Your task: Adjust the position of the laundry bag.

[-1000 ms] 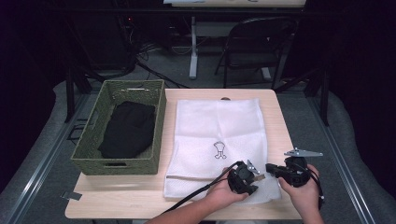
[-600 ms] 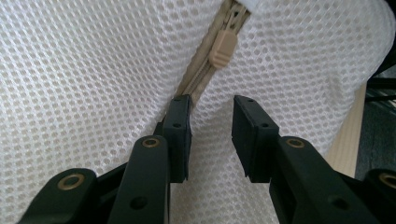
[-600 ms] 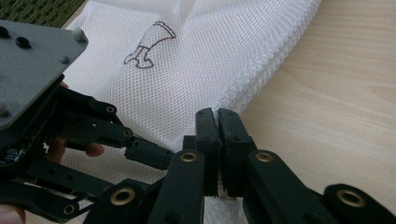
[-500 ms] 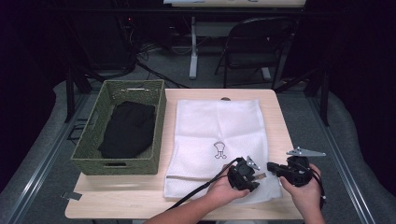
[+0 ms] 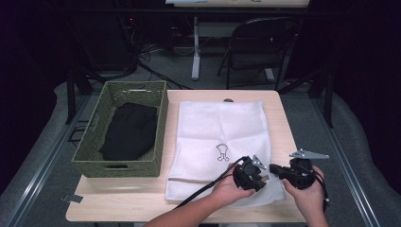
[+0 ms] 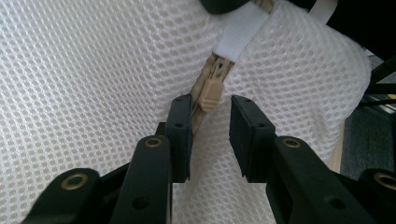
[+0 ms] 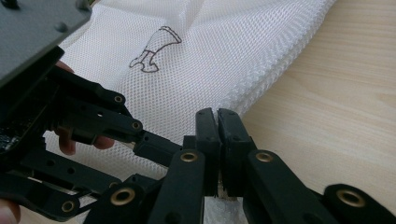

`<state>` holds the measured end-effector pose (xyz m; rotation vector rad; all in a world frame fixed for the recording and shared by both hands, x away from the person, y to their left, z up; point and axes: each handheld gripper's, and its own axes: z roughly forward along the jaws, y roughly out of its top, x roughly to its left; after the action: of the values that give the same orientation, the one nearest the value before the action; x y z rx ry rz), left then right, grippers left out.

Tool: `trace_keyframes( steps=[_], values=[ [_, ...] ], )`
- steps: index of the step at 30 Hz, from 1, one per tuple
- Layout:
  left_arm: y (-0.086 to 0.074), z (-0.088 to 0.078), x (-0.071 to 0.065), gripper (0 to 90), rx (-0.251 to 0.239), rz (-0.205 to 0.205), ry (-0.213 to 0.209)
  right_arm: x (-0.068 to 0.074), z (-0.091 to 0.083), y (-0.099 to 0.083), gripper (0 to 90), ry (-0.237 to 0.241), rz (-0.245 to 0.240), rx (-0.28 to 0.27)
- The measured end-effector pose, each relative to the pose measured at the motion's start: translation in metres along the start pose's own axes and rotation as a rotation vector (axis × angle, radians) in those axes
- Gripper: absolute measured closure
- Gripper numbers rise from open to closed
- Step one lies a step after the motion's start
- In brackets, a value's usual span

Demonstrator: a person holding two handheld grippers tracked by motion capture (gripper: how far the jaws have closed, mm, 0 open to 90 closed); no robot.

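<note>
At the far left of the desk (image 5: 142, 201) we see a green woven basket (image 5: 90, 158) with a folded black garment (image 5: 128, 131) inside. Just beside it, to the right, lies a white mesh laundry bag (image 5: 220, 127), flat, with a small printed figure (image 5: 222, 152) near its middle. At the bag's near edge our left gripper (image 6: 210, 135) has its jaws narrowly parted around the beige zipper pull (image 6: 210, 94), the pads not pressing it. Right of it, our right gripper (image 7: 217, 122) has its jaws pinched together on the bag's mesh edge at the near right corner.
</note>
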<state>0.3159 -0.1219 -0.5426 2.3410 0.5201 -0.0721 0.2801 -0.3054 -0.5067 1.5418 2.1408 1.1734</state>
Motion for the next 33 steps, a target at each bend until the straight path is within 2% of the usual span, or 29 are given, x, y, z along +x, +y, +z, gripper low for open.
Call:
trace_keyframes(
  steps=[13, 15, 23, 25, 29, 33],
  values=[
    [0.0015, -0.0067, -0.0048, 70.6, -0.047, -0.026, -0.040, -0.0012, 0.0002, -0.0007, 87.9, 0.003, 0.008, -0.002],
    [0.0014, -0.0074, -0.0052, 70.6, -0.058, -0.027, -0.058, -0.0011, 0.0002, -0.0007, 87.9, 0.003, 0.007, -0.001],
    [0.0007, -0.0049, -0.0057, 69.4, -0.044, -0.039, -0.044, -0.0005, -0.0010, -0.0002, 87.9, 0.009, 0.009, -0.006],
    [0.0003, -0.0033, -0.0049, 71.1, -0.059, -0.046, -0.052, 0.0005, -0.0010, -0.0001, 87.9, 0.009, 0.010, -0.005],
    [0.0002, -0.0030, -0.0074, 72.6, -0.050, -0.035, -0.032, 0.0006, 0.0003, -0.0006, 87.9, 0.008, 0.005, -0.006],
    [-0.0002, -0.0022, -0.0074, 75.0, -0.053, -0.046, -0.027, 0.0007, 0.0003, -0.0006, 87.9, 0.008, 0.005, -0.008]
  ],
)
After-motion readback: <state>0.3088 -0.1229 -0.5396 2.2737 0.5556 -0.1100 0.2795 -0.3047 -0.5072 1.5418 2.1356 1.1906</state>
